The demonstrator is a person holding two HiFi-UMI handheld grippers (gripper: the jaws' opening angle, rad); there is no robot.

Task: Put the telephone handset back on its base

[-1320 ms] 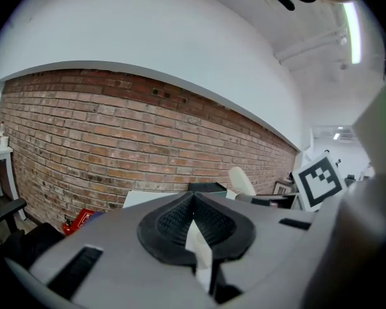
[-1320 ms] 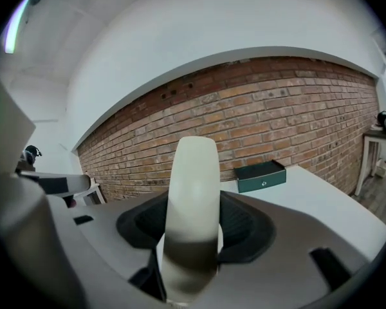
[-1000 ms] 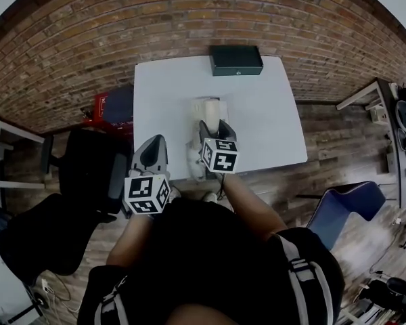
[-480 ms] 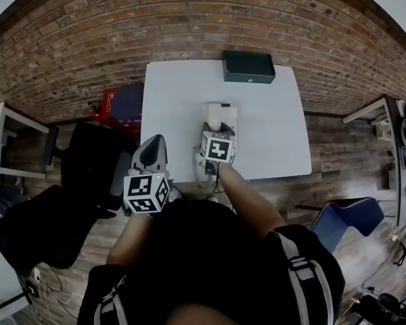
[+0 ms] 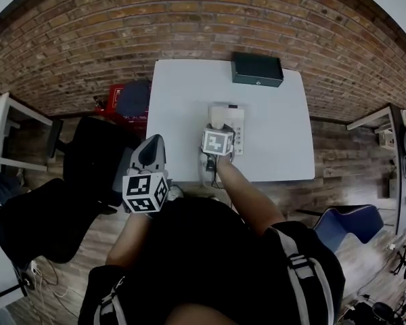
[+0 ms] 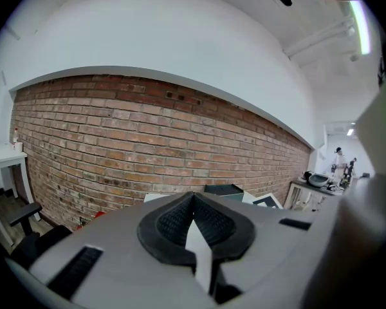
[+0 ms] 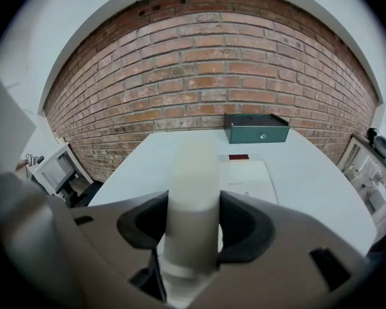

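- One part looks done: grips the handset across its middle with the right gripper, both jaws pressed against its pale sides.
- Carries it above the middle of the tabletop, nearer the near edge than the far one, with its long axis pointing toward the far edge.
- Hangs over the left side of the base or just beside it; cannot tell from any view whether touching.
- Not yet seated on the base, so by this judgement the main step is left: line up along the left side, lower, then let go.
- Holds the left gripper clenched on nothing, off the near left corner of the tabletop, with no part in the job for now.
- Nothing in the way: only a dark green box at the far right corner, well apart from the base.
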